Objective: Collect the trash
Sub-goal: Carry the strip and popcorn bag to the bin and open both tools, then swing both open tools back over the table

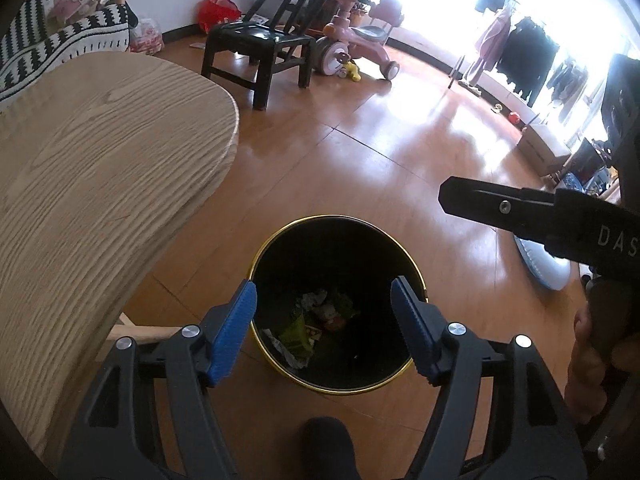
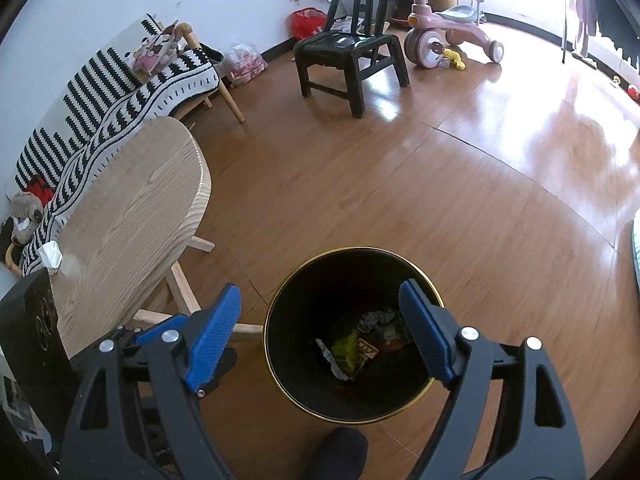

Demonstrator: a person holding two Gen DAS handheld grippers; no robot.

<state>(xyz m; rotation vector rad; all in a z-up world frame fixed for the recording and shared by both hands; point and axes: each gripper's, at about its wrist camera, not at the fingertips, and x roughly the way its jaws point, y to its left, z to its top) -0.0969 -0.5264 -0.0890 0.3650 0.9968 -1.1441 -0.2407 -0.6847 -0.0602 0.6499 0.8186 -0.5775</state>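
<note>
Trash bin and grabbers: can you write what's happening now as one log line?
left gripper: open, empty | right gripper: open, empty | trash bin: on floor, wrappers inside

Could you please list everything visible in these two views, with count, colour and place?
trash bin: one, black with gold rim, on the floor below both claws
trash: several pieces, green, white, red, inside the bin
table: one, light wood, left of the bin
chair: one, black, far side
tricycle: one, pink, beside the chair
striped throw: one, black-and-white, behind the table
left claw: open, nothing between its jaws
right claw: open, nothing between its jaws
</note>
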